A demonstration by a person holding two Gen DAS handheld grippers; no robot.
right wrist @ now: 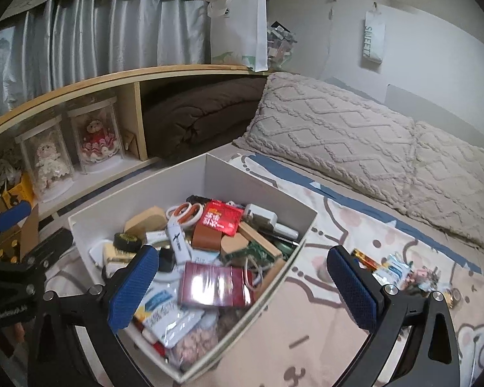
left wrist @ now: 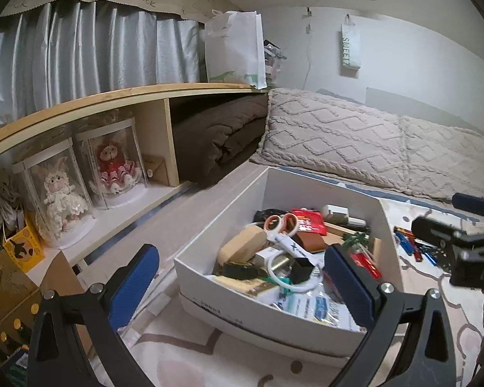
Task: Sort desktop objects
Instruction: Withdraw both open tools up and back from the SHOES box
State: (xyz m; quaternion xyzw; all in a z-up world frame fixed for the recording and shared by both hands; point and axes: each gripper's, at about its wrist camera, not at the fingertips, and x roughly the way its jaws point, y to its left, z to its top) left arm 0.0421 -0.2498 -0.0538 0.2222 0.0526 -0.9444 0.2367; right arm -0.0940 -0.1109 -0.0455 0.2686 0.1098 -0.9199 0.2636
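A white cardboard box (left wrist: pixel 322 190) (right wrist: pixel 87 222) sits on the patterned bedspread, full of mixed small items: orange-handled scissors (left wrist: pixel 282 222) (right wrist: pixel 185 213), a red packet (left wrist: pixel 308 221) (right wrist: pixel 219 217), a brown leather pouch (right wrist: pixel 205 237), a maroon box (right wrist: pixel 214 285). My left gripper (left wrist: pixel 242 283) is open and empty, held over the box's near side. My right gripper (right wrist: pixel 242 283) is open and empty over the box's right corner. The right gripper also shows at the right edge of the left wrist view (left wrist: pixel 451 238).
Loose pens and small items (left wrist: pixel 413 245) and packets (right wrist: pixel 400 269) lie on the bedspread right of the box. A wooden shelf (left wrist: pixel 119 95) with doll cases (left wrist: pixel 113 161) and a folded brown blanket (left wrist: pixel 222 138) stands at left. Knitted cushions (left wrist: pixel 355 138) line the back.
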